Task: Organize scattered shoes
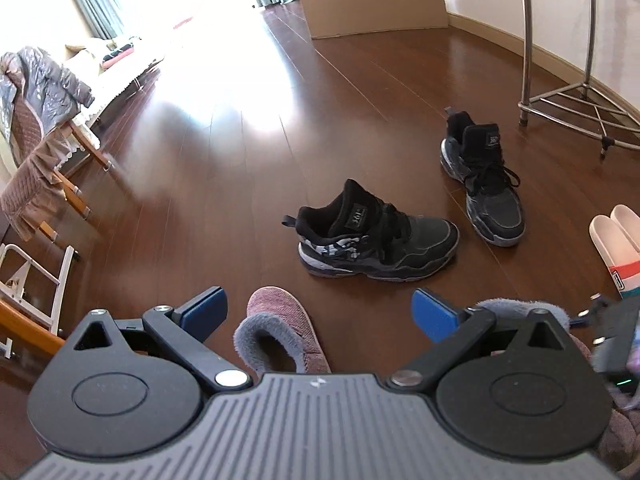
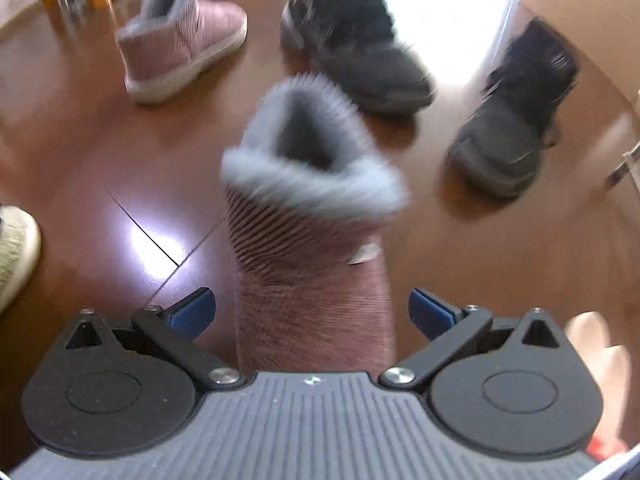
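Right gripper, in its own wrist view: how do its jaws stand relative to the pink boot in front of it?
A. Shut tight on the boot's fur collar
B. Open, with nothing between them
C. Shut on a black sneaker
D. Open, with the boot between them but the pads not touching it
D. The right gripper has both blue pads spread clear of the pink boot, which sits between them; gaps show on both sides.
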`<state>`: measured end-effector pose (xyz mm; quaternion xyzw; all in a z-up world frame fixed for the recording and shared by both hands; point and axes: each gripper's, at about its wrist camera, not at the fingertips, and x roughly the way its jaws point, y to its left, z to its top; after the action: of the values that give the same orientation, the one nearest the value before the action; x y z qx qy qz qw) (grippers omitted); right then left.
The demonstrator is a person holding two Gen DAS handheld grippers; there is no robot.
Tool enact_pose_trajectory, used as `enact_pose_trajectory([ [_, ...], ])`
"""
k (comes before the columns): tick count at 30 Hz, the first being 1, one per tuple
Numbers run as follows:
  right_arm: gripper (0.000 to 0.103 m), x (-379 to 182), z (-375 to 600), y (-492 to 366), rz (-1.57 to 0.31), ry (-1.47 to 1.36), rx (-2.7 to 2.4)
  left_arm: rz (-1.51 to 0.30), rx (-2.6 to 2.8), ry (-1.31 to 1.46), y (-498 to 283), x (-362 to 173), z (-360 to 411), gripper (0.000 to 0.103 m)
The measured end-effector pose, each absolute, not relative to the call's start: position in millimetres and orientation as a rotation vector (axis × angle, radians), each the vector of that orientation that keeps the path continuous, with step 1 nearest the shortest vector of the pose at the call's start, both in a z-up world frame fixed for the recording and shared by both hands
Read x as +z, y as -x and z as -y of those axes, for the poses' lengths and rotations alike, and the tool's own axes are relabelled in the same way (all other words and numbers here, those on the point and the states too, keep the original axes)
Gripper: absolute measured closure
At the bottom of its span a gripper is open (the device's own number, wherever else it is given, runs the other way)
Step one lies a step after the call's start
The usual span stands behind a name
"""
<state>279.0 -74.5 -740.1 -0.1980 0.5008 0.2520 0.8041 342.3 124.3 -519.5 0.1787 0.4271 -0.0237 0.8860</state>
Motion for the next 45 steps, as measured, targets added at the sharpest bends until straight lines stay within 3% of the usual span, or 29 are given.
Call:
enact_pose_trajectory([
  [4,0.024,-756,79,-281,-1.077,0.395,0.431,-0.89,-0.064,-0.393,-343,-524,-114,0.003],
  [14,0.027,-749,188,-277,-1.158,0.249,-0.008,-0.892,-0.127,-0.379,-343,-527,-98,0.003],
  [28,0.027,-759,178,-282,-1.156,0.15,-0.156,-0.899,-0.134,-0.382,-341,-527,-90,0.003],
  [31,0.025,-758,172,-281,-1.153,0.152,-0.154,-0.903,-0.135,-0.379,-341,-527,-91,0.003],
  [34,0.013,-760,169,-296,-1.162,0.174,-0.152,-0.907,-0.136,-0.376,-341,-528,-91,0.003],
  [39,0.006,-730,177,-286,-1.088,0.107,-0.13,-0.885,-0.076,-0.32,-346,-523,-118,0.003],
  [45,0.005,-658,160,-269,-0.886,0.123,-0.118,-0.941,0.248,-0.204,-360,-547,-230,0.003],
])
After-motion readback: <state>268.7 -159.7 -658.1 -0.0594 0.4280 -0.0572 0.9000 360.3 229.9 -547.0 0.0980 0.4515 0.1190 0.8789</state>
